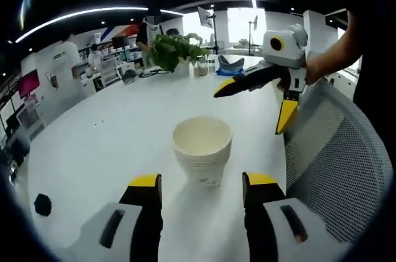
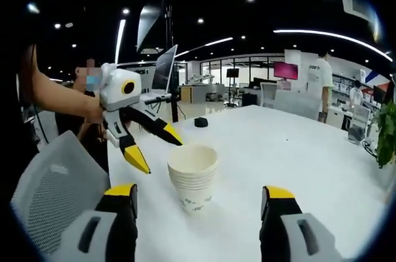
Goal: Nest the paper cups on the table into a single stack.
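Status: the paper cups (image 1: 202, 158) appear already nested into one stack, standing alone on the white desk (image 1: 93, 144). Several rims show stepped one inside another down the stack's side in the right gripper view (image 2: 192, 183). No loose cup is visible elsewhere on the desk, so by my judgement the nesting is done or very nearly so; a final check that each cup is seated fully is all that seems left.

Orientation: the stack stands upright, mouth open to the ceiling, base on the desk; its long axis runs vertical, with no lean apparent.

Position: the stack sits well in from the desk's far edge, near the side where a mesh chair back (image 1: 334, 169) stands.

Left gripper (image 1: 201, 189): jaws apart, empty, flanking the stack without touching it.

Right gripper (image 2: 197, 195): jaws apart, empty, likewise clear of the stack.

A small dark object (image 2: 200, 122) lies further along the desk
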Action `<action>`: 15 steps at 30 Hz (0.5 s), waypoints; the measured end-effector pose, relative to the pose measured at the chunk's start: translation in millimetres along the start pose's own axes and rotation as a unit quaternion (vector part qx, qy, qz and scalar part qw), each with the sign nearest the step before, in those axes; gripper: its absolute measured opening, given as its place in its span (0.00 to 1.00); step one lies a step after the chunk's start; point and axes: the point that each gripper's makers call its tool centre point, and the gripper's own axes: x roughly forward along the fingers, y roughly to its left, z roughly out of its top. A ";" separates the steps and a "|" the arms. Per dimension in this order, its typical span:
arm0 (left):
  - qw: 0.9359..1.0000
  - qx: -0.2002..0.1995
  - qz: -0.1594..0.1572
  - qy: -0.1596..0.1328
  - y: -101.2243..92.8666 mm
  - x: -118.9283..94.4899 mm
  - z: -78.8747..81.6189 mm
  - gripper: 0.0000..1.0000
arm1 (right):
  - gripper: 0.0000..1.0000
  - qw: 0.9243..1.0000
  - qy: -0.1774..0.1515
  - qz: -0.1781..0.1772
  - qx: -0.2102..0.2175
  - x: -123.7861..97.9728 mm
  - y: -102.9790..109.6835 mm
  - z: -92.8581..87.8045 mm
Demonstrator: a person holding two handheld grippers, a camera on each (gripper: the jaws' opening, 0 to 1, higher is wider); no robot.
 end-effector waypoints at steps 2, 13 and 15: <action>1.000 -0.004 0.003 0.001 0.9 4.0 -3.1 0.51 | 0.79 1.000 0.004 0.000 -0.004 3.4 -2.2 -2.5; 1.000 -0.010 0.001 0.012 -3.0 33.0 -14.0 0.50 | 0.71 1.000 0.006 0.005 -0.003 25.4 -7.6 -4.3; 1.000 -0.008 -0.001 0.014 -2.3 37.2 -15.7 0.50 | 0.70 1.000 0.005 0.010 -0.002 29.9 -5.6 -4.6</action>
